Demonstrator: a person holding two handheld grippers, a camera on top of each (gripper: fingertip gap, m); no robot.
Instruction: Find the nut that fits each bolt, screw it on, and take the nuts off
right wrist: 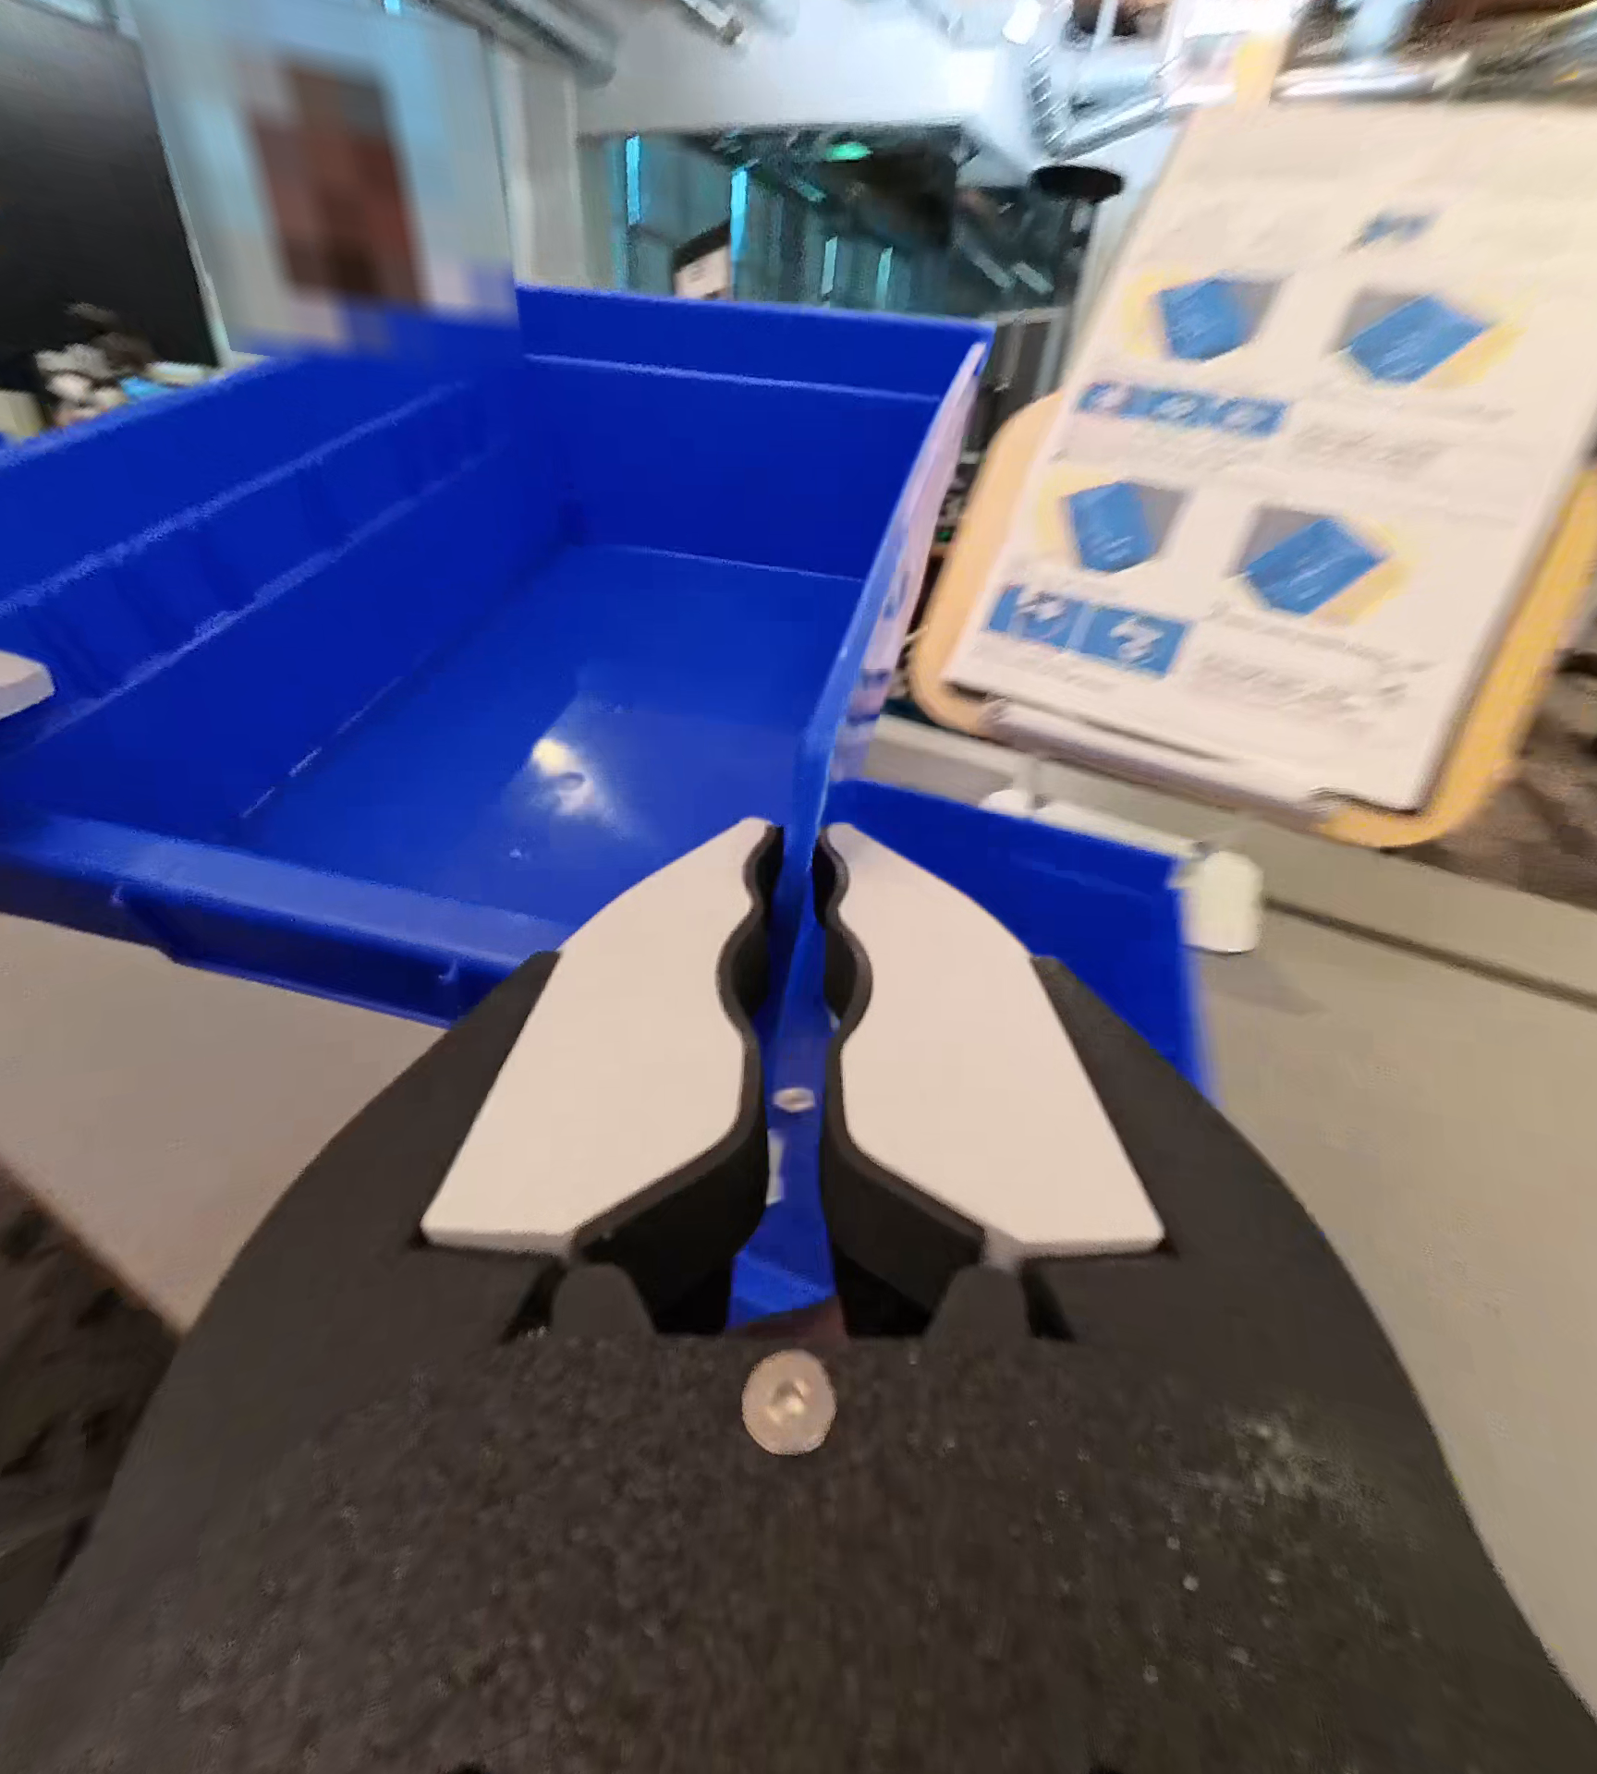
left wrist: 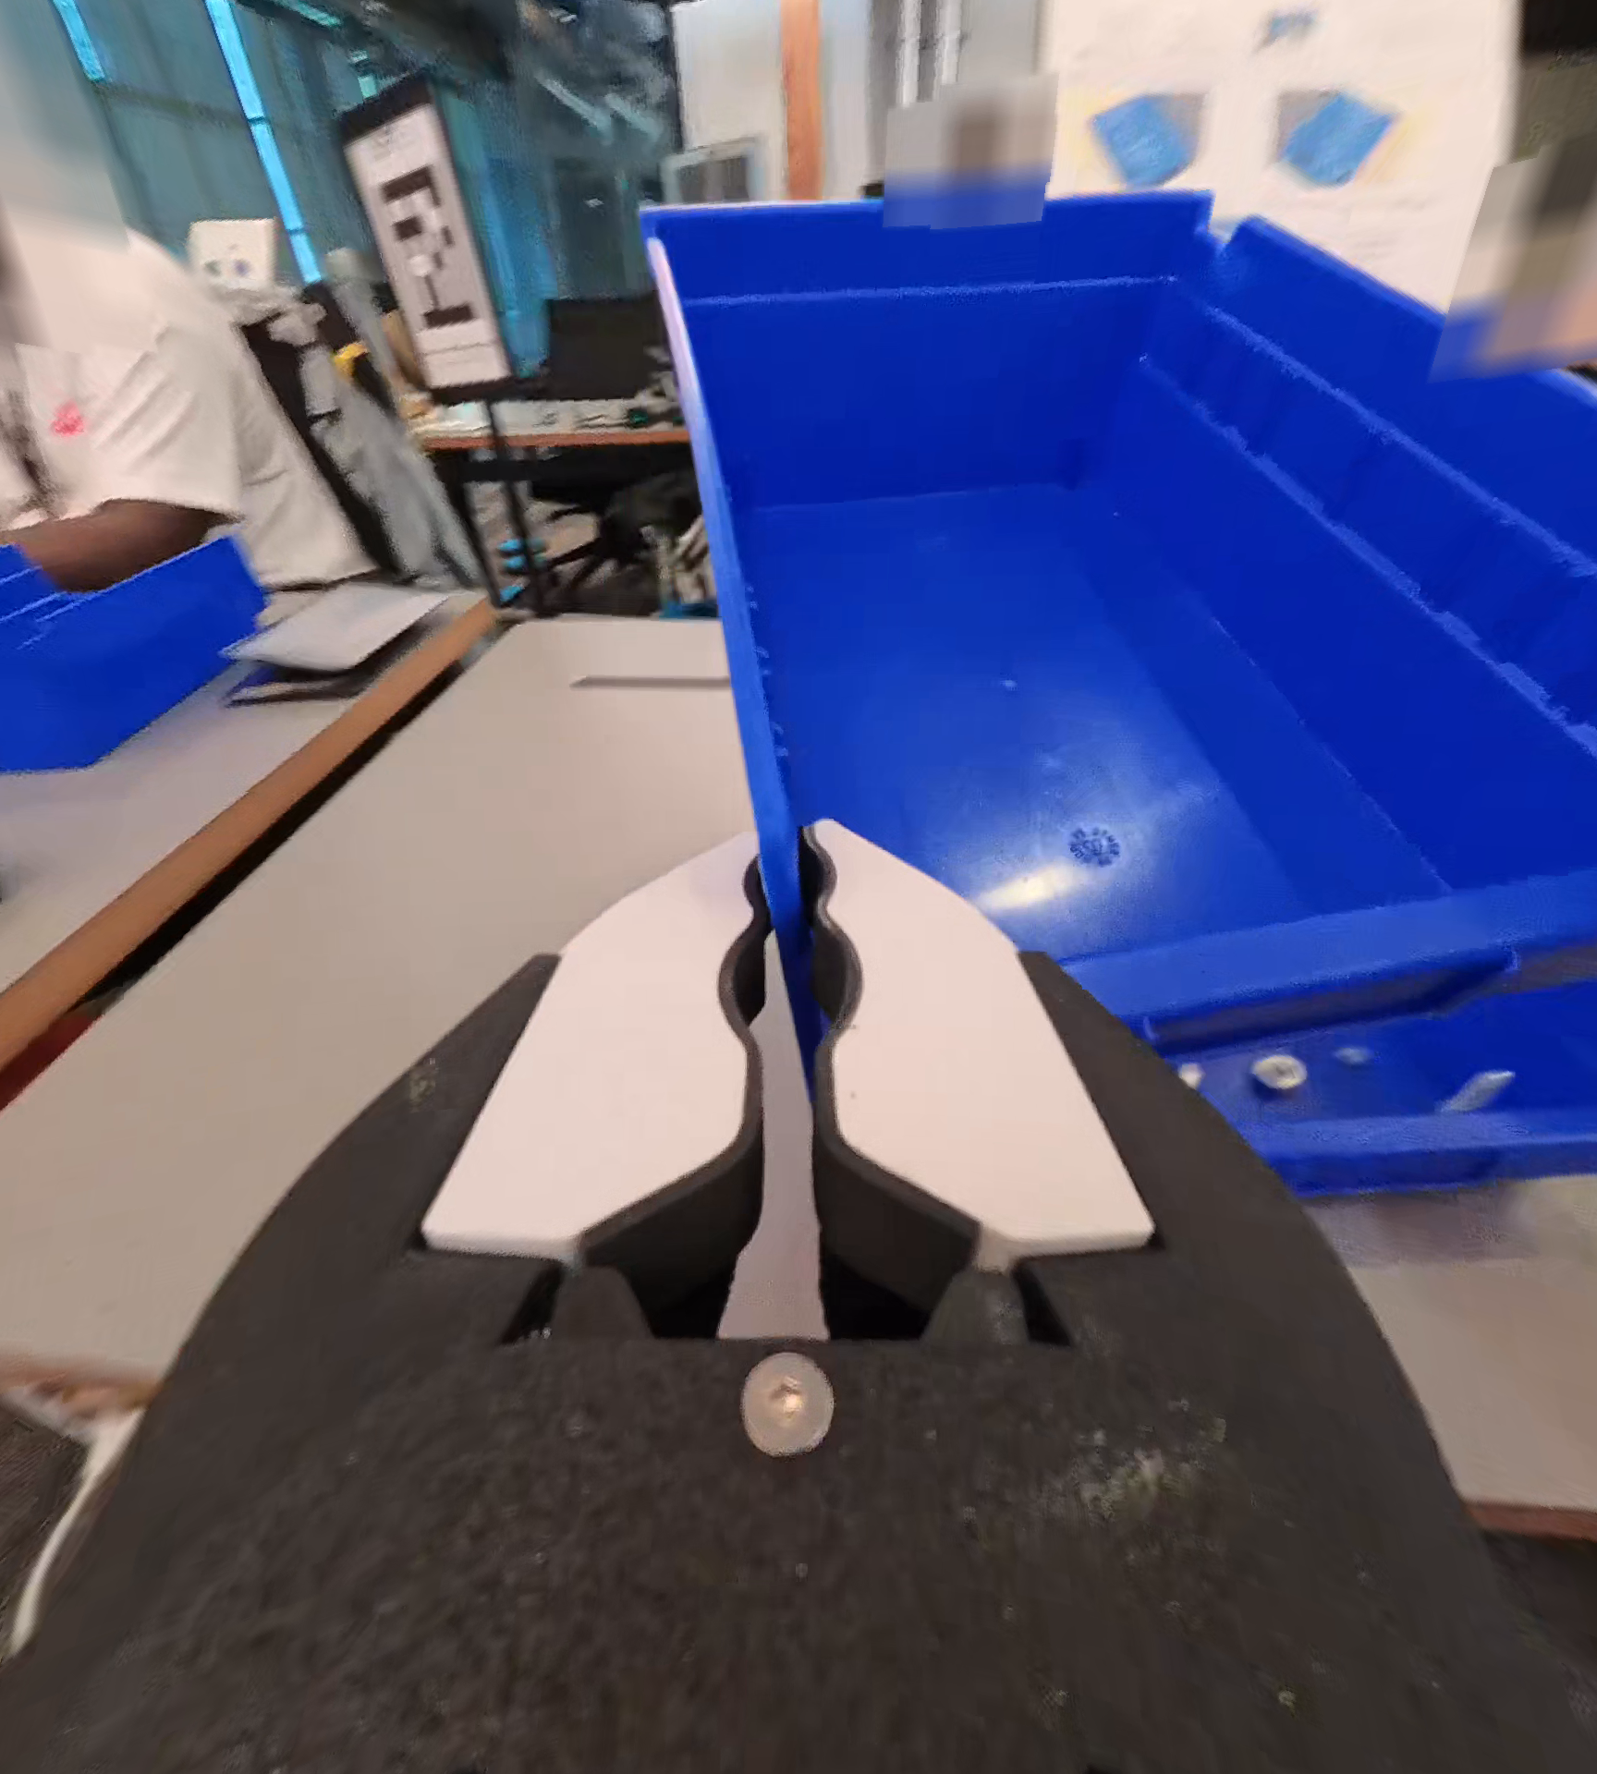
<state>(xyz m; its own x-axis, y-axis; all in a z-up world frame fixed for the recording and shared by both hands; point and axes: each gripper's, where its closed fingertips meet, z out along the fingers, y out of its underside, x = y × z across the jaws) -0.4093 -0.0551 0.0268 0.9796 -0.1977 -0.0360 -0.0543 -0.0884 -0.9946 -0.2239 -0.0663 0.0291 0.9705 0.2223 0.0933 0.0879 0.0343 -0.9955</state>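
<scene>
I hold an empty blue bin (left wrist: 967,403) off the grey table (left wrist: 449,864), tilted, with both grippers. My left gripper (left wrist: 787,850) is shut on the bin's left side wall. My right gripper (right wrist: 799,835) is shut on the bin's (right wrist: 583,662) right side wall. Under the held bin lies a second blue bin (left wrist: 1352,1138) with a silver nut (left wrist: 1275,1070) and a bolt (left wrist: 1476,1090) in it. That lower bin (right wrist: 1044,893) also shows in the right wrist view, with a small nut (right wrist: 795,1097) seen between my fingers.
A person in a white shirt (left wrist: 151,413) works at another blue bin (left wrist: 55,662) on the neighbouring table at left. An instruction board (right wrist: 1256,480) on a wooden stand is at the right. A small white object (right wrist: 1222,902) stands by the lower bin. Some 20 cm of space lies between my two pairs of fingers.
</scene>
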